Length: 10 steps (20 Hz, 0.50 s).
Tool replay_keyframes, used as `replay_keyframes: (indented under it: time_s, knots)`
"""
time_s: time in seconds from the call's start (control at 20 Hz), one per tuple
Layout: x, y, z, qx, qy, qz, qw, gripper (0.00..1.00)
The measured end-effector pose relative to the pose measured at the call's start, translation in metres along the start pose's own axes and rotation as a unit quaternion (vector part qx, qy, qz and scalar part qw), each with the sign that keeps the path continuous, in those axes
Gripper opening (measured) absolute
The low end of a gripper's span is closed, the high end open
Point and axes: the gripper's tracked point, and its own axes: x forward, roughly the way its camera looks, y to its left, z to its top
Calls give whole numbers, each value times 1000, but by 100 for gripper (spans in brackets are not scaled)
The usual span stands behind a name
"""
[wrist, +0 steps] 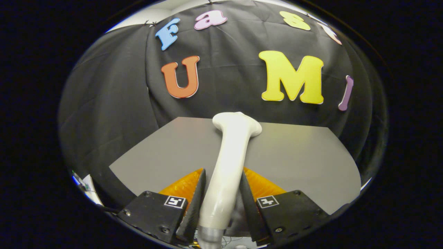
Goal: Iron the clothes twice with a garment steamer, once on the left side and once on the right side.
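A white garment steamer (228, 162) runs forward from between my fingers, its handle low and its wider head (238, 123) pointing at the far edge of the grey table (297, 155). My gripper (221, 193) is shut on the steamer's handle, with both dark fingers (197, 197) pressing its sides. An orange piece (183, 185) shows just behind each finger, low over the table. I cannot see any clothes.
The grey table top spreads to both sides of the steamer and ends at the black cloth wall (114, 103) beyond. A thin cable (83, 185) shows low at the left past the table's edge.
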Motion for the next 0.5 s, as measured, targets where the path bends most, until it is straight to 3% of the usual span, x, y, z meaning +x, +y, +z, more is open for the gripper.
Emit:
replay_keyframes:
  time_s: [0.2,0.4,0.5]
  knots:
    - [-3,8,0,20,8,11,1000,39]
    - [-13,4,14,23,-9,7,1000,37]
    - [-46,-6,21,21,-32,6,999,37]
